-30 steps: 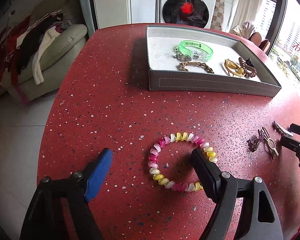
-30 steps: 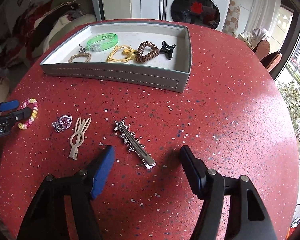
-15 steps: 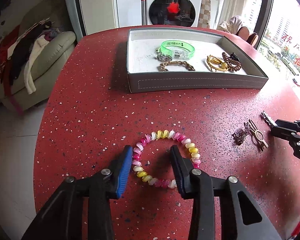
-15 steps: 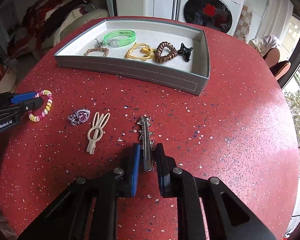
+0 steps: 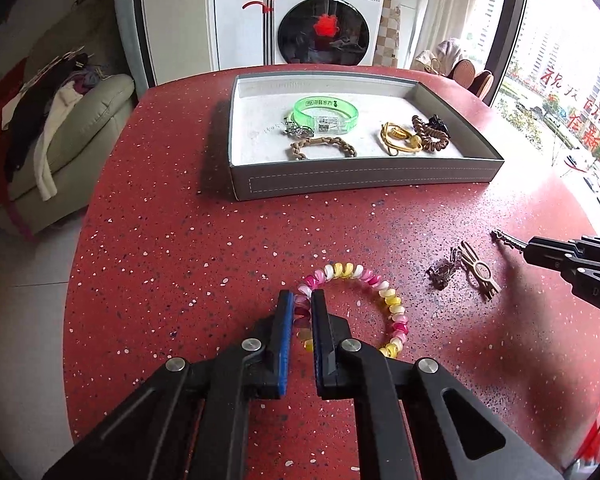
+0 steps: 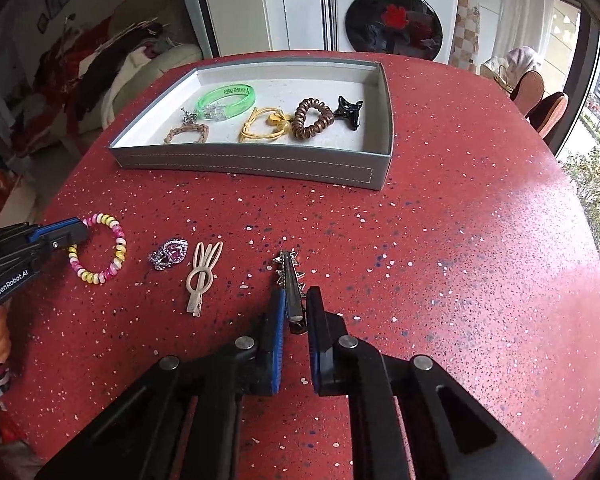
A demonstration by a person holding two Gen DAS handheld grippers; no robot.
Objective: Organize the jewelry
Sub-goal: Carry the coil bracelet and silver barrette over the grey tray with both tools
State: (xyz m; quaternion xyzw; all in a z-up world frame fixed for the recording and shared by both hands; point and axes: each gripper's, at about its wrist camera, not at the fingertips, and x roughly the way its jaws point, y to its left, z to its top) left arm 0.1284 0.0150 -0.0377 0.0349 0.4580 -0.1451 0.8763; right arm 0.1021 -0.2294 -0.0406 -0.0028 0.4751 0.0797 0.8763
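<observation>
Pinching one side of the beaded bracelet [image 5: 356,304], the left gripper [image 5: 301,312] has its jaws drawn nearly together on the pink and yellow beads, while the remainder of the loop lies flat on the red speckled table [image 5: 160,240]. Across the table, the right gripper [image 6: 296,312] is likewise closed to a narrow gap, clamping the near end of the spiked metal hair clip [image 6: 290,280]; the clip's spiked far end points away toward the tray.

Between the two grippers, on the bare tabletop, sit a small purple-stoned brooch [image 6: 168,254] and, just beside it, a beige looped hair clip [image 6: 202,276]. They are apart from both held pieces, and nothing covers them.

Farther out stands the grey tray [image 6: 260,164], its stitched front wall facing both grippers. Inside on the pale lining lie a green translucent bangle [image 6: 228,100], a small silver trinket [image 6: 188,116] touching it, a braided tan bracelet [image 6: 186,134], a yellow cord tie [image 6: 266,124], a brown spiral hair tie [image 6: 310,118] touching it, and a black claw clip [image 6: 350,110] at the right end. The tray's left portion, seen from the left wrist, shows bare lining.

Beyond the table are a washing machine [image 5: 326,20], a sofa heaped with clothes [image 5: 52,120], and chairs by the window [image 6: 540,100].
</observation>
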